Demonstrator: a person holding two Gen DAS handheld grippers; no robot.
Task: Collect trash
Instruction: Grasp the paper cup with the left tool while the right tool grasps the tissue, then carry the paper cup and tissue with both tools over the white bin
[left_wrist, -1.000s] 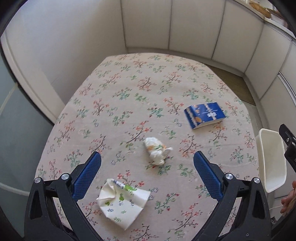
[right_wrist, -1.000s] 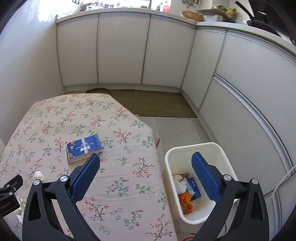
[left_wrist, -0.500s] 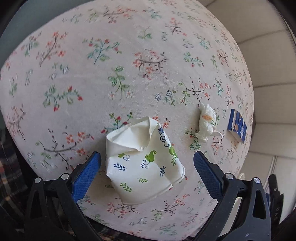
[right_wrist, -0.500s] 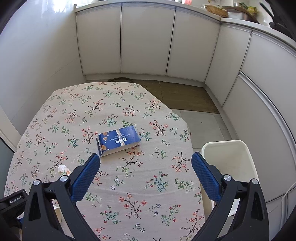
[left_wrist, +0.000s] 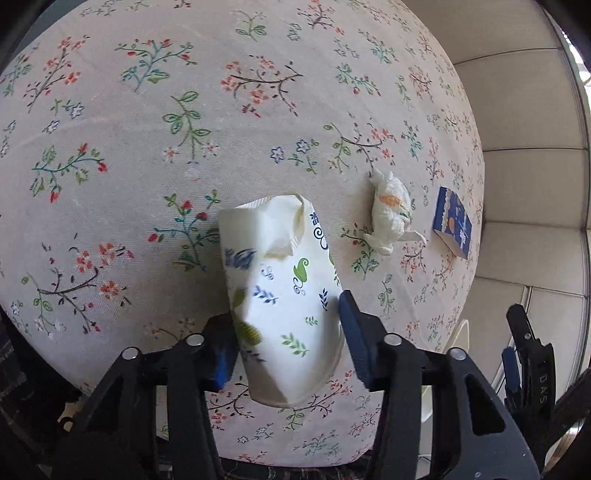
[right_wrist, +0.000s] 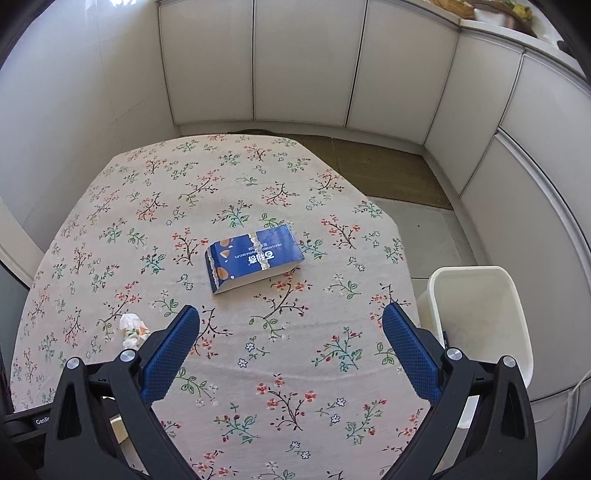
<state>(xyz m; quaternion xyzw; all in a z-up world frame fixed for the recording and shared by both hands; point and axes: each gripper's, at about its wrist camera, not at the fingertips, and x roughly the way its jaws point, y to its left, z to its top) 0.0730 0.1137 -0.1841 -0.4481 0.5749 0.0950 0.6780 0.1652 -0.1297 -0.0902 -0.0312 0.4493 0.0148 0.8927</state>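
A crushed white paper cup (left_wrist: 280, 280) with a leaf print lies on the floral tablecloth (left_wrist: 184, 110). My left gripper (left_wrist: 284, 314) is closing on it, and both blue pads press its sides. Past the cup to the right lie a crumpled tissue (left_wrist: 391, 214) and a blue snack box (left_wrist: 453, 225). My right gripper (right_wrist: 291, 314) hangs open over the cloth with nothing between its fingers. The blue snack box (right_wrist: 255, 254) lies just ahead of it and the tissue (right_wrist: 133, 326) by its left finger.
A white plastic bin (right_wrist: 468, 268) stands on the floor off the table's right edge; its contents are hidden from here. White cabinets (right_wrist: 303, 62) curve round the far side and right. A brown mat (right_wrist: 388, 170) lies on the floor beyond the table.
My left gripper dropped and rolled down over the cup, then its jaws closed from wide open onto the cup. My right gripper swung left from over the bin to over the table.
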